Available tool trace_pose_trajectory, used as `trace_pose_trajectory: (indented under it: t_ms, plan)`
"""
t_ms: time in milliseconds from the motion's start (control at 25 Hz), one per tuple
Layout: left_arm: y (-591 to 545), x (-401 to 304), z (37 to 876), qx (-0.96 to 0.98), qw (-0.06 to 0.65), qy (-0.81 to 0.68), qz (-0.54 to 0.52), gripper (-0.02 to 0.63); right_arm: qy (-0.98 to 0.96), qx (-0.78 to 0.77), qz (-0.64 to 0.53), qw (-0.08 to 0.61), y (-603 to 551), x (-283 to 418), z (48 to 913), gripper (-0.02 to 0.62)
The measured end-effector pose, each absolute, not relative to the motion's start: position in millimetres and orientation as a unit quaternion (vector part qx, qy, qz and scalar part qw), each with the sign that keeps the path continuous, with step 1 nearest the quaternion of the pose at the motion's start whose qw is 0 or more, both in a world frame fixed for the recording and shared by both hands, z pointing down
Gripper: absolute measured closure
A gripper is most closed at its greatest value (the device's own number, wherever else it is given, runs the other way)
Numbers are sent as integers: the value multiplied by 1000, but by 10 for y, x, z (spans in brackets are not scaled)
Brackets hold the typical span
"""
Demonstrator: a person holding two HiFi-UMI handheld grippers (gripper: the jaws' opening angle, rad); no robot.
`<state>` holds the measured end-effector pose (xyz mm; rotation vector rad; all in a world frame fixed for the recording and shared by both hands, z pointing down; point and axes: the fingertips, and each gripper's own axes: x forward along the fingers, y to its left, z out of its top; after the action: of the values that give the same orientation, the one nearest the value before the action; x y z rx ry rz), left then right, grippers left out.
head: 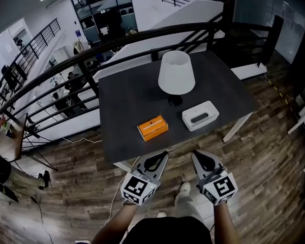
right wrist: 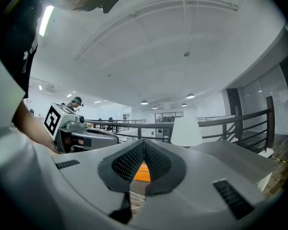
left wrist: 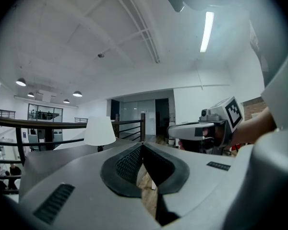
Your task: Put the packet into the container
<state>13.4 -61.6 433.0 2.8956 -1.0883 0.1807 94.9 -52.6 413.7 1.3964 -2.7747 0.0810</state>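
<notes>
The orange packet [head: 153, 127] lies flat on the dark grey table [head: 127, 95], near its front edge. To its right sits the white rectangular container [head: 200, 115] with a dark hollow in its top. Both grippers hover just short of the table's front edge, above the wooden floor. My left gripper [head: 162, 155] is shut and empty, its tips below the packet. My right gripper [head: 195, 156] is also shut and empty, below the container. In the right gripper view the packet [right wrist: 143, 172] shows beneath the closed jaw tips [right wrist: 144, 142]. The left gripper's closed tips [left wrist: 142, 145] point over the table.
A white lamp [head: 176, 75] with a dark base stands mid-table behind the packet and container. A black railing [head: 66, 65] runs behind the table, with a drop beyond it. Wooden floor [head: 274, 151] surrounds the table. A white cable [head: 81, 140] trails on the floor at left.
</notes>
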Motion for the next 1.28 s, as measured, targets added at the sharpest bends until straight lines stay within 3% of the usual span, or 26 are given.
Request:
trace_pose_trajectory:
  t_ms: [760,1280]
  plan:
    - [-2226,671,4294,917,29,-391,68,600,-909,416,39,11,-2190,1527,4148,591]
    - [-2623,775,4380,901,36,-425,72,600,-926,373,41,34,-2655,1644,4359,591]
